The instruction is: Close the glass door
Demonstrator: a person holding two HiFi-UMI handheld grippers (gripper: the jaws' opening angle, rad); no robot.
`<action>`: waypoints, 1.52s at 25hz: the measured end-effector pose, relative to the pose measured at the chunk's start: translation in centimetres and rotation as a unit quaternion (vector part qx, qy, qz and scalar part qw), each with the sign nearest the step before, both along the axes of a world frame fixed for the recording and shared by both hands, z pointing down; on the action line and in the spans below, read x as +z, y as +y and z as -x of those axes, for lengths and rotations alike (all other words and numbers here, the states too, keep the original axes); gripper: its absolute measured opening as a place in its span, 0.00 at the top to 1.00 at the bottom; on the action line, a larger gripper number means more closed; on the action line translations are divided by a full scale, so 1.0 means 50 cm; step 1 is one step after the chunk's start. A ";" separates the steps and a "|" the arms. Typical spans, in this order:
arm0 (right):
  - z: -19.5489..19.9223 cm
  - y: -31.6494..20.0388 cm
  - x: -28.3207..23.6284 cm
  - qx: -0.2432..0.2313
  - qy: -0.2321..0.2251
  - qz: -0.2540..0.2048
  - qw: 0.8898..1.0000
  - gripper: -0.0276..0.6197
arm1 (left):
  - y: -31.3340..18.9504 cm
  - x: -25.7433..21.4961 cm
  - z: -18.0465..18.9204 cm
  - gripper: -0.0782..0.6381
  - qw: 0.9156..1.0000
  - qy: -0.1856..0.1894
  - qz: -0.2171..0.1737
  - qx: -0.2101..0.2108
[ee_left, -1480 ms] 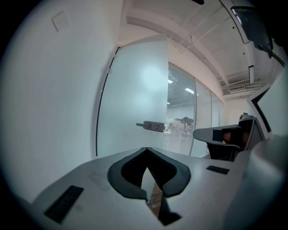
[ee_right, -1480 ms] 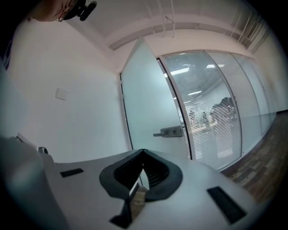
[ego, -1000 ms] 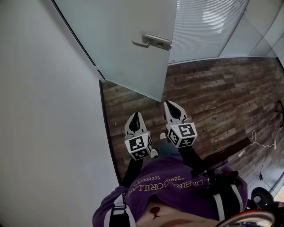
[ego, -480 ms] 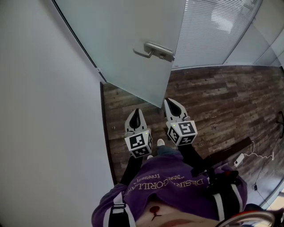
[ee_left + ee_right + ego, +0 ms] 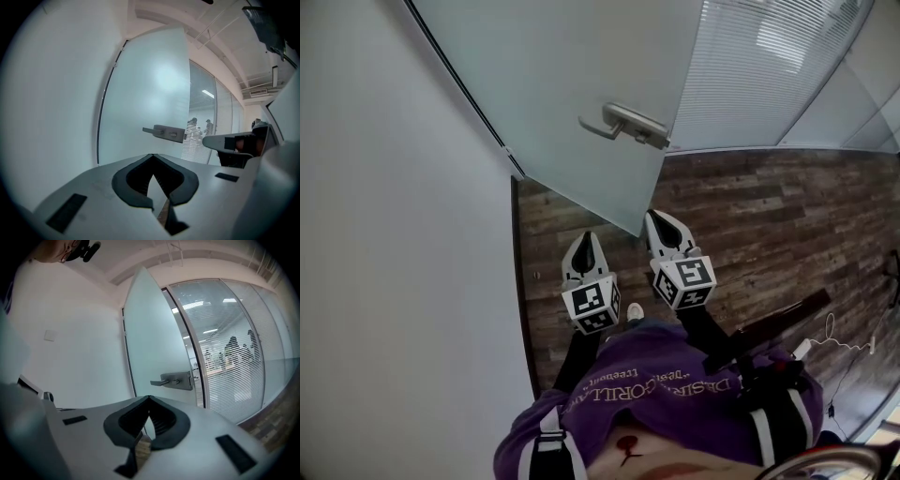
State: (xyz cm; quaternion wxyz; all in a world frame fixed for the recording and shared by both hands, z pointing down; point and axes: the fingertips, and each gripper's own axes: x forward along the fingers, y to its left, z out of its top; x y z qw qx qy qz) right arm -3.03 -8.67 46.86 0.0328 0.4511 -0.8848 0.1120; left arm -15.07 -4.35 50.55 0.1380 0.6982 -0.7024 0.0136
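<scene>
Wood floor (image 5: 750, 216), one glass door (image 5: 572, 94), one handle (image 5: 625, 124), left gripper (image 5: 587, 241), right gripper (image 5: 657, 222), fingers (image 5: 133, 180) clenched

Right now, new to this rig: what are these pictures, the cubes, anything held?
No robot: a person holds a two-jaw gripper in each hand; the marker cubes are part of them. The head view looks down from the person's head: left gripper and right gripper point toward an open glass door with a lever handle, beside a white wall, over a wood floor. The other two views come from cameras riding on each gripper, looking along its jaws. Both jaw pairs are together, holding nothing, not touching the door.
</scene>
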 end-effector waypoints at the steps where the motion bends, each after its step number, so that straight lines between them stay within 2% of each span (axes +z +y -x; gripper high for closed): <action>1: -0.004 -0.009 0.002 -0.001 0.000 0.001 1.000 0.97 | -0.009 0.002 -0.005 0.89 1.000 0.000 0.000 0.000; 5: -0.020 -0.039 0.015 0.002 0.004 0.006 1.000 0.97 | -0.038 0.011 -0.022 0.89 1.000 0.002 0.002 0.003; 15: -0.004 -0.094 0.015 0.006 0.006 0.006 1.000 0.97 | -0.096 0.014 -0.011 0.89 1.000 0.005 0.003 0.010; 25: 0.024 -0.161 -0.021 0.058 -0.005 -0.005 0.998 0.97 | -0.196 -0.021 0.026 0.89 0.997 -0.013 -0.005 0.075; 31: -0.001 -0.182 -0.021 0.102 -0.007 -0.007 0.995 0.97 | -0.251 -0.038 0.020 0.89 0.992 -0.019 -0.019 0.124; 34: -0.020 -0.191 -0.023 0.125 -0.011 -0.009 0.992 0.97 | -0.274 -0.054 0.007 0.89 0.984 -0.054 -0.047 0.165; 38: -0.034 -0.195 -0.028 0.144 -0.013 -0.012 0.989 0.97 | -0.295 -0.079 -0.002 0.89 0.976 -0.082 -0.072 0.189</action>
